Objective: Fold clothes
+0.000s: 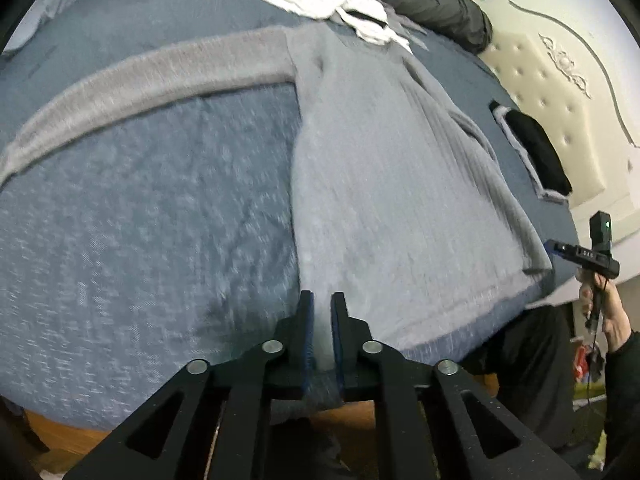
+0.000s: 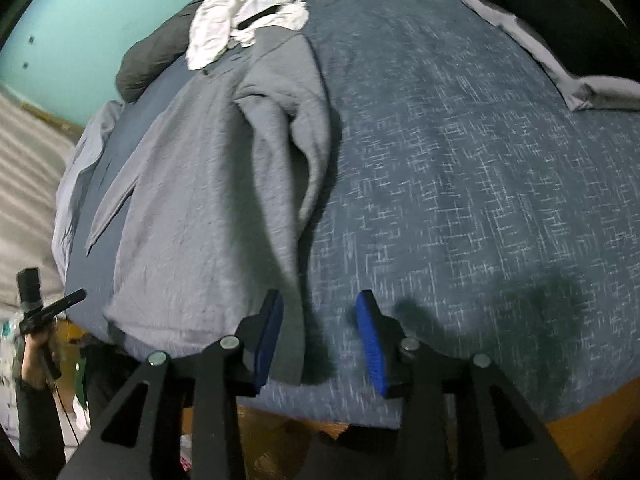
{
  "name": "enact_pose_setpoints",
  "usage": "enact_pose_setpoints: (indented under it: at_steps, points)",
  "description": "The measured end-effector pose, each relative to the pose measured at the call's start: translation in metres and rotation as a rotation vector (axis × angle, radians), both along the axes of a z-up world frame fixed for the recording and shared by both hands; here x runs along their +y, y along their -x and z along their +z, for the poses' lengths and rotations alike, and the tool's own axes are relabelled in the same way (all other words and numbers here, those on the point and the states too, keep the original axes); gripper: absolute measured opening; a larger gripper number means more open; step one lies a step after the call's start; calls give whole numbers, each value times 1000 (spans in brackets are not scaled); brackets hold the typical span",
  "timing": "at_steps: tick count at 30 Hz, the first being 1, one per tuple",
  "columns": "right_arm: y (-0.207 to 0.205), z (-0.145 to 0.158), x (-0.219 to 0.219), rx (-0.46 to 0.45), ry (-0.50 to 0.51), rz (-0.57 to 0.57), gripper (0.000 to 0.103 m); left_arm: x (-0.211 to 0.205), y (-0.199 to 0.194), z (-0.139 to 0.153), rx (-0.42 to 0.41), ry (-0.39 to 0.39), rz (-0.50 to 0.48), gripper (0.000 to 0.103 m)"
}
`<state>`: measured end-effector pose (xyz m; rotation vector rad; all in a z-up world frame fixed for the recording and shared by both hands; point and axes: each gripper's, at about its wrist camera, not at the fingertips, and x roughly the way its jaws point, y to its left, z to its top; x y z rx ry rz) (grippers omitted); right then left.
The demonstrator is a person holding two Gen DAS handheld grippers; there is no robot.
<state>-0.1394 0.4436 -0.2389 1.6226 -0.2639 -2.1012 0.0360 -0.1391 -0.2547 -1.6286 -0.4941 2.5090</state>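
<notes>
The left gripper (image 1: pixel 322 300) grasps the near hem of a gray sweater (image 1: pixel 380 184) spread across a blue bedspread (image 1: pixel 140 220). The right gripper (image 2: pixel 320 308) hangs released beside the sweater's near right edge. White clothes (image 2: pixel 240 16) lie at the far side.

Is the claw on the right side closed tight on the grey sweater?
No: in the right wrist view the right gripper stands wide open, its blue pads apart, with the grey sweater hem lying loose between them.

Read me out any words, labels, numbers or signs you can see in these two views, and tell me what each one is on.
One short white marking, on the black bar of the right hand-held gripper in the left wrist view: too small and blurred to read.
Nothing readable on the grey sweater, the white clothes, the blue bedspread or the headboard.
</notes>
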Motion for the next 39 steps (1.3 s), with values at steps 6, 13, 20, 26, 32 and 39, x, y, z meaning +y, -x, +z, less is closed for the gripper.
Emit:
enact_pose_setpoints:
  at_steps: [6, 13, 20, 26, 32, 39]
  points:
    - [35, -12, -7, -36, 22, -101, 44, 9, 21, 9, 63, 17, 41, 30]
    - [70, -32, -31, -59, -51, -114, 44, 33, 72, -1, 117, 0, 71, 35]
    - [90, -48, -52, -50, -108, -66, 37, 53, 115, -25, 157, -24, 87, 35]
    - [88, -46, -63, -19, -136, -7, 5, 62, 126, -58, 174, -56, 106, 35]
    - [89, 8, -48, 100, -150, 1, 4, 54, 121, -83, 169, -85, 145, 35]
    - [102, 81, -22, 245, -270, -21, 4, 46, 118, -79, 194, -106, 159, 35]
